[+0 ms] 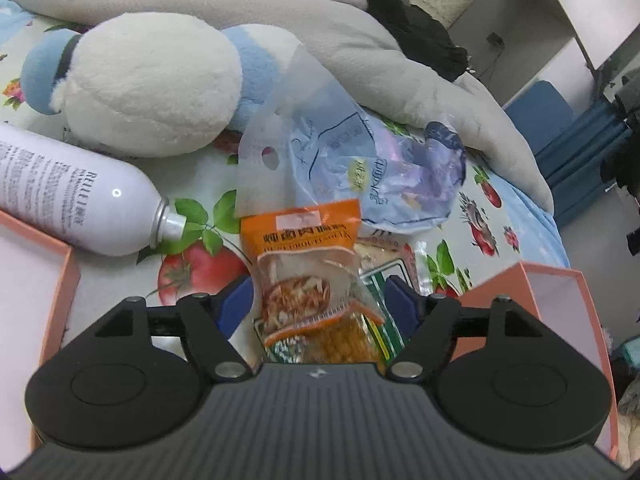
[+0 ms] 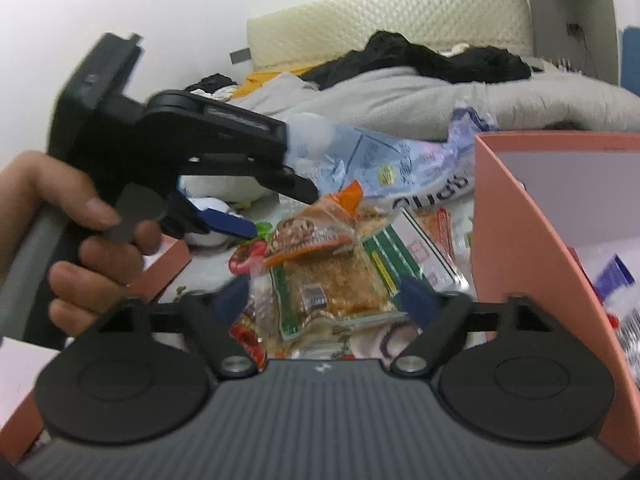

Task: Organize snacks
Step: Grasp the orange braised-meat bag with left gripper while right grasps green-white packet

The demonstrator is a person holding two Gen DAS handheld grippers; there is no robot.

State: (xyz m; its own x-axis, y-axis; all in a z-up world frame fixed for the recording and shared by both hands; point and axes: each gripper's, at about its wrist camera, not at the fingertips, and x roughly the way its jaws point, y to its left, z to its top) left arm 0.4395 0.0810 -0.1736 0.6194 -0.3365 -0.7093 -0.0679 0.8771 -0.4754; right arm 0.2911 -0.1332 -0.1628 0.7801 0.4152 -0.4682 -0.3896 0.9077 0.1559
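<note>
Two hand-held grippers on one snack pile on the bed: my left hand-held gripper [image 1: 318, 306] straddles the orange snack packet [image 1: 306, 260], jaws apart, right hand-held gripper [image 2: 326, 298] open around the green-edged packet [image 2: 336, 292]. Next I'd probably close, then lift toward the pink box [image 2: 520, 216] on the right.

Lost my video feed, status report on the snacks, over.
Left gripper open around the orange snack pack. Right gripper open over the green snack pack. Pink box alongside; spray can nearby.
</note>
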